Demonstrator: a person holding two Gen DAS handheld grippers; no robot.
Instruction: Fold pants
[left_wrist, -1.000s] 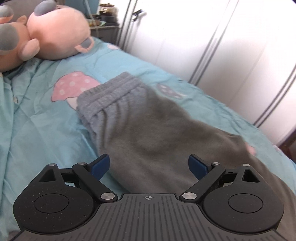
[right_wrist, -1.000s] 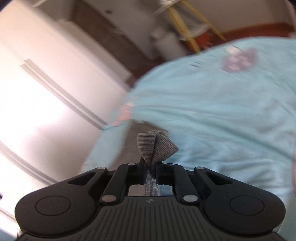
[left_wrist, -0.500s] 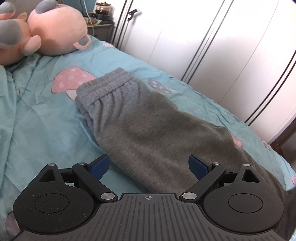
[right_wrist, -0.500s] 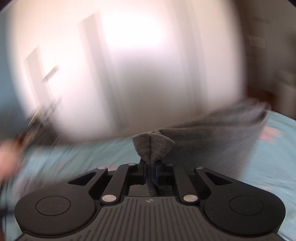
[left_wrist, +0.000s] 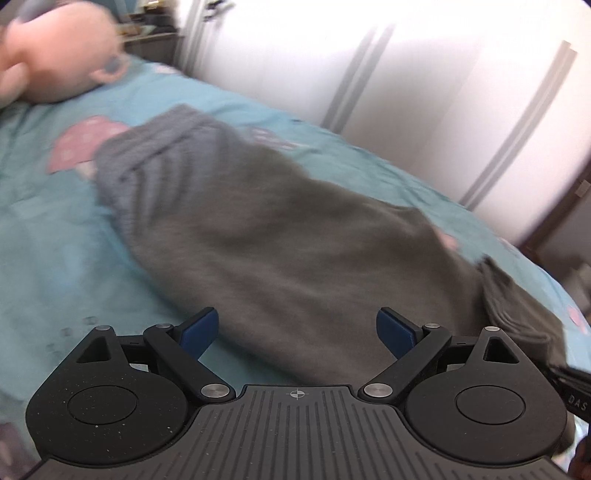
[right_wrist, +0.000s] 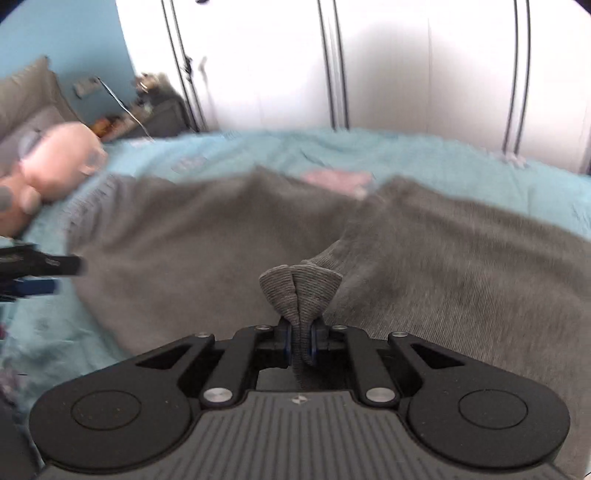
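A bed covered in a teal mushroom-print sheet (left_wrist: 44, 229) fills both views and serves as the flat working surface, with a white sliding-door wardrobe (right_wrist: 424, 62) standing along its far side. Spread lengthwise over the sheet lie the grey sweatpants (left_wrist: 295, 236), their gathered elastic waistband (left_wrist: 147, 155) toward the head of the bed near a pink plush toy (left_wrist: 55, 55) that sits clear of the work, and the legs running down toward the foot; laid out long like this, the garment looks ready for a fold that brings the leg ends up toward the waist, which I judge to be the step in hand. The right gripper (right_wrist: 301, 343) has its jaws pressed together on the ribbed cuff (right_wrist: 299, 288), a bunch of knit sticking up between them, and the leg fabric rises from the bed toward that pinch, so the cuff is held lifted off the sheet for carrying. The left gripper (left_wrist: 295, 330) holds nothing, its blue pads (left_wrist: 197, 328) spread wide above the pants' near edge, perhaps placed to pin or catch the cloth. A dark nightstand (right_wrist: 162, 114) beside the bed carries small clutter too blurred to name; no other holder of things shows.
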